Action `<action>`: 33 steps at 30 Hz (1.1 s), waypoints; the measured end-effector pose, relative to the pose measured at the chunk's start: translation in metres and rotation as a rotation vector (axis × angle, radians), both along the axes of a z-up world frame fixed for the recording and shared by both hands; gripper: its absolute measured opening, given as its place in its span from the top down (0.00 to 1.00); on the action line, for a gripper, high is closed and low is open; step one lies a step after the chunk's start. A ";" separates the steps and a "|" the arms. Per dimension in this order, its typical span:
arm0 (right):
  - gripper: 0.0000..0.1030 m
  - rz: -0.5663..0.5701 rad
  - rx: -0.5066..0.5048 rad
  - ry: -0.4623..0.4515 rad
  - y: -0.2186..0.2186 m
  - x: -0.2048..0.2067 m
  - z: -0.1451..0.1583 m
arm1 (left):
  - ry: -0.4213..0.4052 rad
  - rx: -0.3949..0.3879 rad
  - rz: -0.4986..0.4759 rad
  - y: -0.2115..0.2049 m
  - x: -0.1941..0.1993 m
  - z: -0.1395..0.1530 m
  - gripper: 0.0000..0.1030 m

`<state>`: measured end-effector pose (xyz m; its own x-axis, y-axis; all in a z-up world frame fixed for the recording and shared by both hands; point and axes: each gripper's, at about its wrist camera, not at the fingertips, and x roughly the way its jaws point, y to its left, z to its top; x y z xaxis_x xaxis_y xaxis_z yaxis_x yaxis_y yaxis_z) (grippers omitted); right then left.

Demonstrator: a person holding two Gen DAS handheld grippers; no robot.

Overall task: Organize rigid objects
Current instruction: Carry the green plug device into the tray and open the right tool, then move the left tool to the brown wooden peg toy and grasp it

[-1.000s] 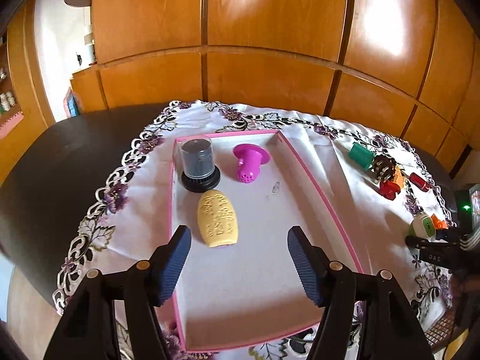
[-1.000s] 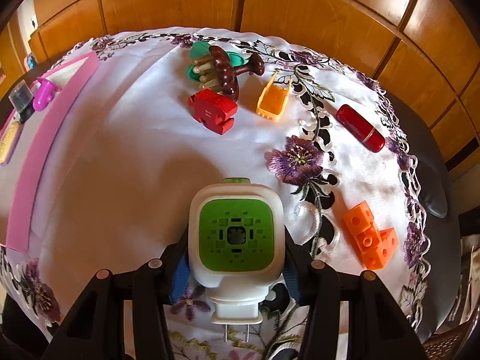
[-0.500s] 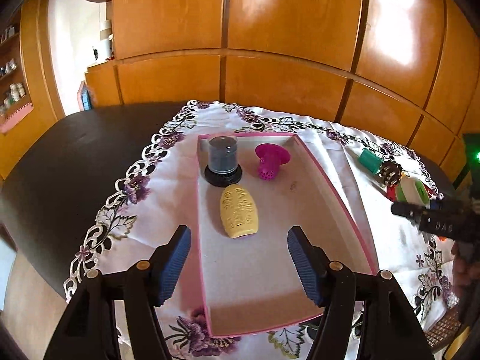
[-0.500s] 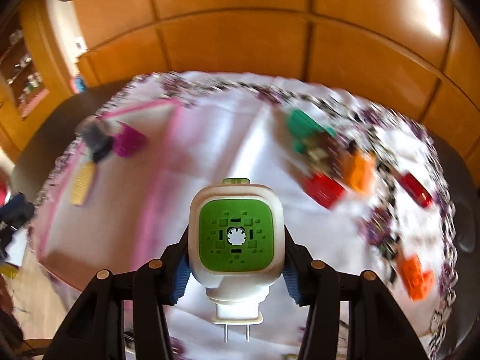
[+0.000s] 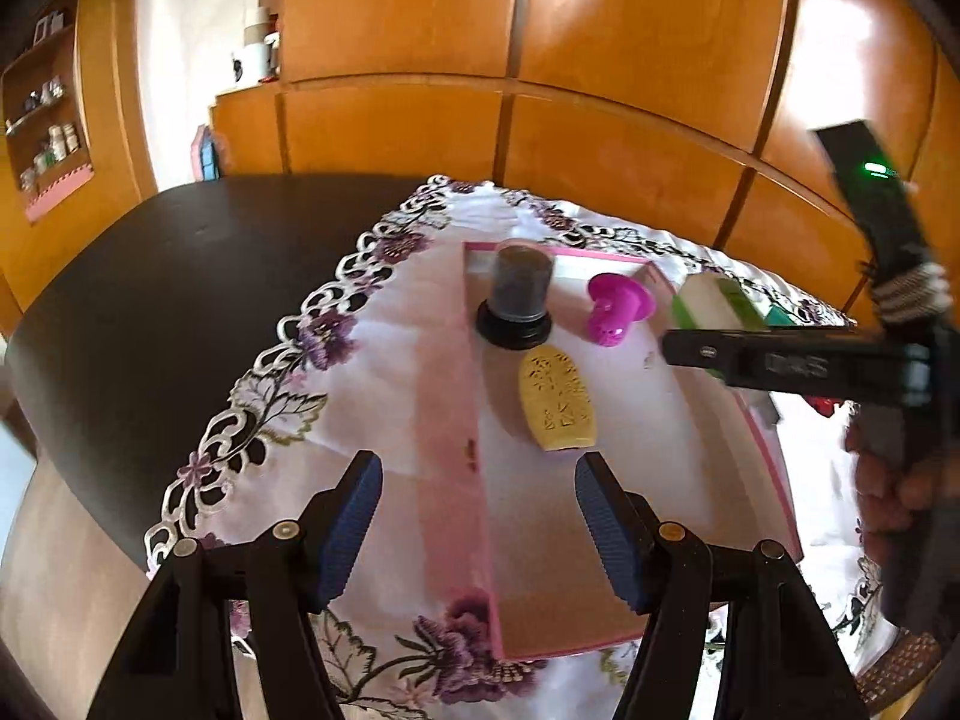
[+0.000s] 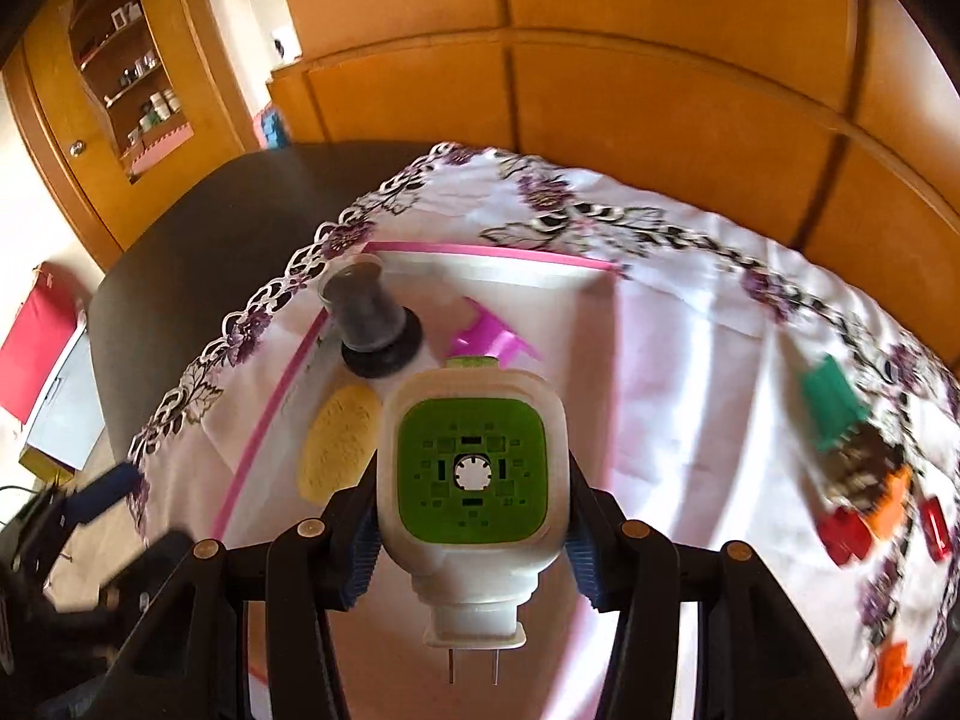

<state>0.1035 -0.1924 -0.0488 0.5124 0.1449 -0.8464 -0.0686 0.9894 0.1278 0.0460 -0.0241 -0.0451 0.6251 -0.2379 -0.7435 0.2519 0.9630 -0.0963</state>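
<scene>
The white plastic plug-in unit with a green square face point(image 6: 473, 468) hangs clamped in the right gripper point(image 6: 471, 531) jaws above the pink-rimmed shallow tray point(image 6: 498, 257). This looks like the carry-and-place step: next, lower it onto bare tray floor beside the yellow oval block point(image 6: 339, 450). The left gripper point(image 5: 477, 531) hovers with jaws apart, empty.

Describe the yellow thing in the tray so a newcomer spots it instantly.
On the embroidered white tablecloth lies a shallow pink-rimmed tray. Inside it, nearest the left gripper, a flat yellow oval piece with a raised pattern lies by itself. Its neighbours, a dark cylinder on a black base and a magenta funnel-shaped piece, sit farther back.
</scene>
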 end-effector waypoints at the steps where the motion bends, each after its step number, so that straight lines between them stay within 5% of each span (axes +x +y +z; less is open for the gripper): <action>1: 0.50 0.007 -0.004 0.020 0.004 0.006 -0.006 | 0.003 0.000 0.004 0.002 0.001 -0.001 0.34; 7: 0.49 0.037 -0.040 0.133 0.021 0.037 -0.048 | 0.028 0.006 0.020 0.007 0.003 -0.009 0.34; 21: 0.48 0.040 -0.237 -0.083 0.031 -0.006 -0.008 | 0.023 0.015 0.059 0.014 0.005 -0.011 0.34; 33: 0.48 0.017 -0.271 -0.189 0.021 -0.046 0.020 | -0.019 0.053 0.029 0.002 -0.010 0.003 0.34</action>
